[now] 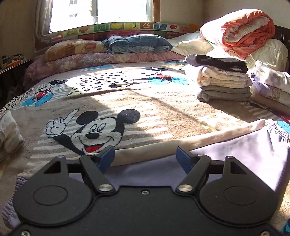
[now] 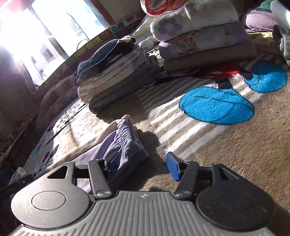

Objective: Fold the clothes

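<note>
Left wrist: lavender pants [image 1: 235,150] lie lengthwise left-right, waistband right; both hand-held grippers [image 1: 145,158] [image 2: 143,163] spread, empty.

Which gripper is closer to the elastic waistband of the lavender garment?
Right. The right gripper is open beside the waistband; the left gripper is open over the garment's middle, the waistband far to its right.

cartoon-mouse blanket [image 1: 126,101] | window [image 1: 101,10] | rolled orange quilt [image 1: 248,30] | pillow [image 1: 76,49]
</note>
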Action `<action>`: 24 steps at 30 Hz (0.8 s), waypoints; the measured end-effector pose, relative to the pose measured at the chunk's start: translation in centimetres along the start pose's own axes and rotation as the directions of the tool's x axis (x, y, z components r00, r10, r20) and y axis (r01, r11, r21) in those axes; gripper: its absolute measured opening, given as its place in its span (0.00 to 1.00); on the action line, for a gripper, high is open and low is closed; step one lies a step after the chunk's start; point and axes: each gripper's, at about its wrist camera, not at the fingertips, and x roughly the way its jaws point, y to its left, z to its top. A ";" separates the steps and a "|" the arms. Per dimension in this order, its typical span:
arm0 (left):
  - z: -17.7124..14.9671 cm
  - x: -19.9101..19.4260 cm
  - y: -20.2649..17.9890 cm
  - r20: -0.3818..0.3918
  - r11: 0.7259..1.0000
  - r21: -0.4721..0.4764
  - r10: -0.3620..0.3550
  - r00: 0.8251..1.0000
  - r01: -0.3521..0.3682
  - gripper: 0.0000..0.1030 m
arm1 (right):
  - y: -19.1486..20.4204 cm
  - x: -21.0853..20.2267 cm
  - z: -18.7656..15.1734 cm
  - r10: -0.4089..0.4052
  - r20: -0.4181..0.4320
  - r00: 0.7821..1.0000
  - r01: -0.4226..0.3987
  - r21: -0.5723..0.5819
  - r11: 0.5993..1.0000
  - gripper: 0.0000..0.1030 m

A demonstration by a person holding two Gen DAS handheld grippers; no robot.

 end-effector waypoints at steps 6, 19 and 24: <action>-0.7 0.3 -1.2 -0.058 0.999 0.028 -0.033 0.998 0.035 0.77 | -1.4 0.1 -0.1 0.137 -0.067 0.988 -0.114 0.266 0.957 0.65; -1.3 -7.6 3.1 0.052 0.989 -0.114 -0.084 0.995 0.089 0.78 | -1.3 3.9 1.3 0.212 -0.102 0.972 -0.163 0.358 0.919 0.67; -2.4 -9.5 6.7 0.065 0.982 -0.184 -0.020 0.998 0.031 0.78 | -0.9 3.7 0.9 0.204 -0.099 0.974 -0.155 0.363 0.919 0.67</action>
